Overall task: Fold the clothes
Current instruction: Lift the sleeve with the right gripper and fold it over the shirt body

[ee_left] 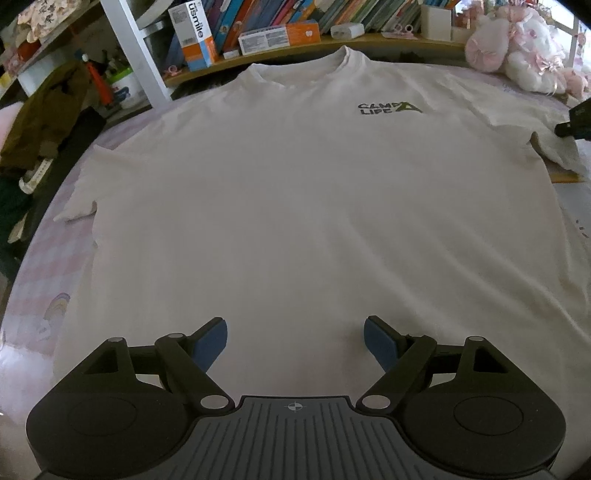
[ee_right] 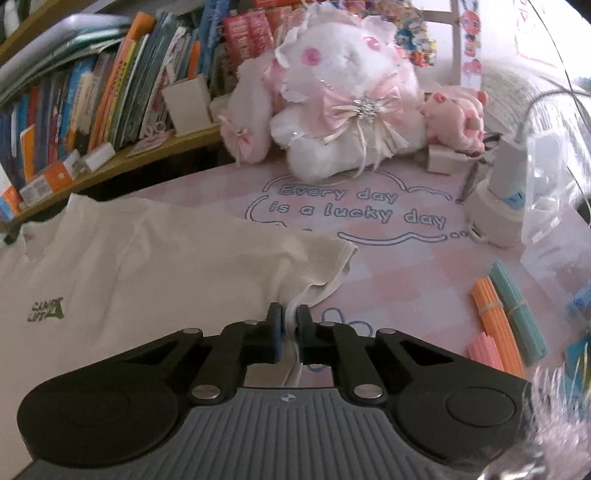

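A white T-shirt point(ee_left: 280, 206) with a small "CAMP LIFE" print lies spread flat, front up, collar at the far side. My left gripper point(ee_left: 295, 338) hovers open over its lower hem area, nothing between the blue pads. In the right wrist view the same T-shirt point(ee_right: 122, 266) fills the left side, and my right gripper point(ee_right: 290, 319) is shut on the edge of its right sleeve point(ee_right: 317, 266), the cloth bunched between the fingers. The right gripper point(ee_left: 574, 123) also shows as a dark shape at the sleeve in the left wrist view.
The shirt lies on a pink printed mat point(ee_right: 399, 266). A shelf of books point(ee_left: 295, 22) runs along the back. A white and pink plush rabbit point(ee_right: 340, 96) and a pink plush pig point(ee_right: 456, 114) sit at the far right. Bundles of coloured sticks point(ee_right: 506, 314) lie to the right.
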Tool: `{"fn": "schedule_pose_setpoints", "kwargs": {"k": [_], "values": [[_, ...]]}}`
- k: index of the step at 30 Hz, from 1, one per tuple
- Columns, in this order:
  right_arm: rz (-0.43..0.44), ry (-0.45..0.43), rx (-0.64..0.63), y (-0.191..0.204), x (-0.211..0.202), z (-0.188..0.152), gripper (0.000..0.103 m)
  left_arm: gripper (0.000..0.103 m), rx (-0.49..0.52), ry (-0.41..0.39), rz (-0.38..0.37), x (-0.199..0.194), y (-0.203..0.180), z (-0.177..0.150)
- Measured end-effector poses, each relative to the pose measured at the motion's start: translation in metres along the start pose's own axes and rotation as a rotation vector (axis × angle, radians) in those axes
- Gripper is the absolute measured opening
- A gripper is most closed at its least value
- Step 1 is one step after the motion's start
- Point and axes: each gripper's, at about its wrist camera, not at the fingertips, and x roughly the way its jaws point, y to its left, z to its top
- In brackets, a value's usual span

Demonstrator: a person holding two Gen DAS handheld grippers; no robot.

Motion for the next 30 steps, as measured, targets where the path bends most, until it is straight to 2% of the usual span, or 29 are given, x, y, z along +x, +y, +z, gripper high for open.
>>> {"fn": "schedule_pose_setpoints", "kwargs": {"k": [3,7,13,18,23,28,30], "values": [[0.007,-0.009,0.042,0.000,-0.003,0.007,0.007,0.084,0.001,-0.014,-0.014,0.000,0.004,-0.003],[0.034,-0.096,0.040,0.021,-0.027,0.020,0.007,0.084,-0.011,-0.031,-0.034,0.002,0.016,-0.005],[0.075,-0.208,-0.061,0.095,-0.063,0.037,0.007,0.084,-0.013,-0.076,-0.074,0.001,0.040,-0.008],[0.082,-0.265,-0.136,0.167,-0.075,0.041,0.007,0.084,0.010,-0.114,-0.086,-0.006,0.062,-0.016],[0.115,-0.212,-0.155,0.223,-0.048,0.029,0.007,0.084,-0.010,-0.097,-0.068,-0.005,0.089,-0.027],[0.110,-0.115,-0.123,0.249,-0.005,0.014,0.007,0.084,-0.038,-0.074,-0.045,-0.005,0.110,-0.035],[0.137,-0.089,-0.113,0.251,0.002,0.009,0.008,0.084,-0.041,-0.066,-0.043,-0.004,0.115,-0.036]]}}
